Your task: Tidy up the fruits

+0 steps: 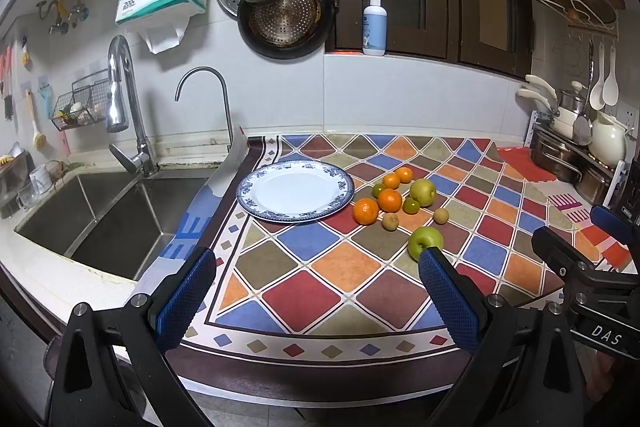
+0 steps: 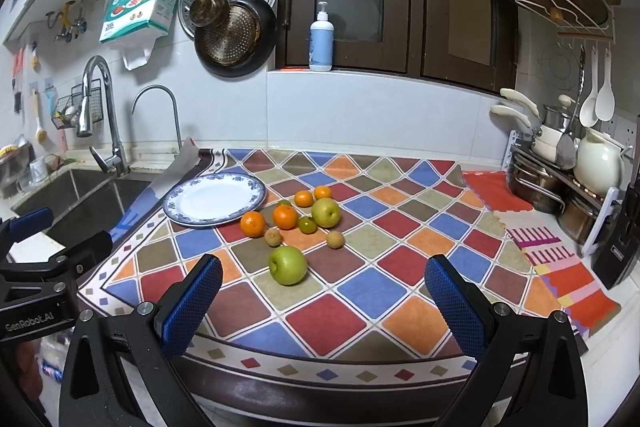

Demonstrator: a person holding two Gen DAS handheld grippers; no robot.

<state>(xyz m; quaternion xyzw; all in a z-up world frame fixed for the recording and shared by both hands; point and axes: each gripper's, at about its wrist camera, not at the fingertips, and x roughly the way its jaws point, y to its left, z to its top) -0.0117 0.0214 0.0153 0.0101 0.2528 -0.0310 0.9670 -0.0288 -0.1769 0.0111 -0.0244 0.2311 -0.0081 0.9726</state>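
An empty white plate with a blue rim (image 1: 295, 191) (image 2: 215, 199) lies on the chequered mat by the sink. Right of it is a loose group of fruit: several oranges (image 1: 365, 211) (image 2: 253, 223), small green citrus (image 1: 411, 205) (image 2: 307, 225), two brown longans (image 1: 390, 221) (image 2: 335, 239), a yellow-green pear (image 1: 423, 191) (image 2: 326, 212) and a green apple (image 1: 425, 242) (image 2: 287, 265) nearest me. My left gripper (image 1: 318, 265) is open and empty above the mat's front. My right gripper (image 2: 324, 277) is open and empty, just short of the apple.
A steel sink (image 1: 104, 219) with two taps lies left of the mat. Pots, a white jug (image 2: 599, 163) and a rack stand at the right wall. A soap bottle (image 1: 375, 23) stands on the window ledge. Pans hang on the back wall.
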